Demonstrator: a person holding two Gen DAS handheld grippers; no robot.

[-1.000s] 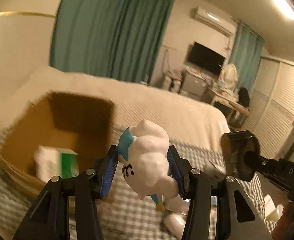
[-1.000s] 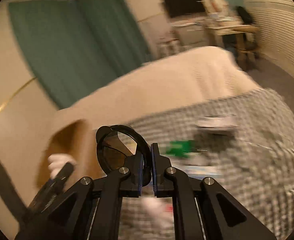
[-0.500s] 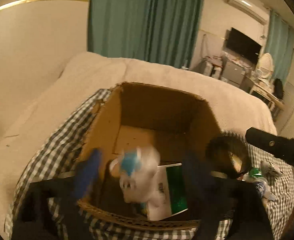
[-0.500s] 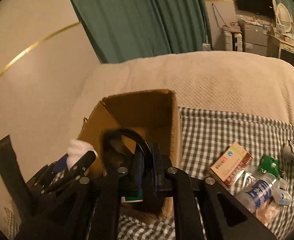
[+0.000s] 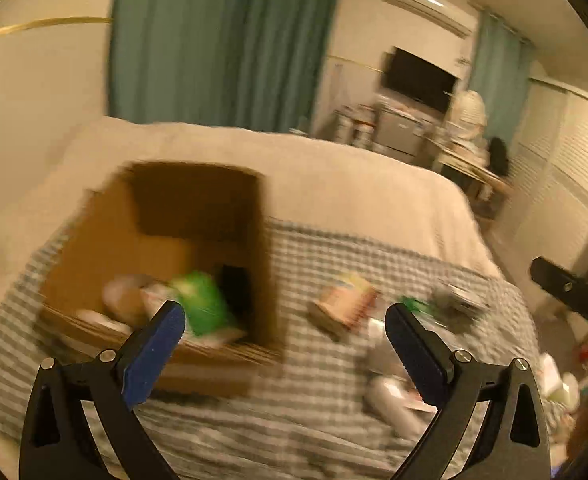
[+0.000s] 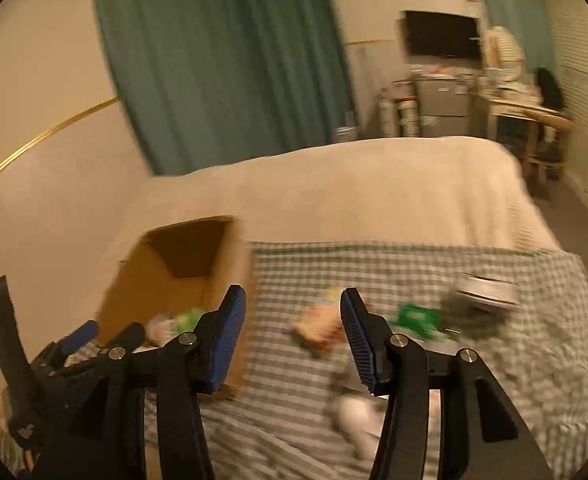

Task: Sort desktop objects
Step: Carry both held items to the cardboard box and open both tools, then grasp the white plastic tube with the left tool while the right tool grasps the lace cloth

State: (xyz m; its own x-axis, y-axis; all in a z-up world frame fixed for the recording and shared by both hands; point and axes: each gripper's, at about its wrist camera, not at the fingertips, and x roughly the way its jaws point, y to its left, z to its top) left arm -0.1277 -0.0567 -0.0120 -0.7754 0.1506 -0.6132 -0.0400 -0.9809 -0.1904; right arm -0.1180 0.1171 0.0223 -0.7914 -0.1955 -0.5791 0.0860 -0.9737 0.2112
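Note:
An open cardboard box [image 5: 105, 248] [image 6: 153, 276] sits on the left of the checked cloth. Inside lie a green-and-white carton [image 5: 201, 304], a pale blurred toy [image 5: 125, 292] and a dark item [image 5: 235, 284]. My left gripper [image 5: 283, 309] hangs just in front of the box's right corner, its jaws opening wide with nothing between them. My right gripper [image 6: 291, 293] is to the right of the box, its jaws also opening and empty. The left gripper's fingers [image 6: 77, 336] show at the lower left of the right wrist view.
On the cloth right of the box lie a small orange carton [image 5: 346, 304] [image 6: 318, 324], a green item [image 5: 414, 304] [image 6: 414, 316], a dark packet [image 5: 458, 300] [image 6: 482, 296] and a white item [image 5: 394, 400] [image 6: 358, 412]. Beige bedding [image 6: 354, 192] lies beyond.
The left gripper let go of the white toy, which dropped into the box, and opened wide. The right gripper released the black round disc and opened. Both views swung right, away from the box.

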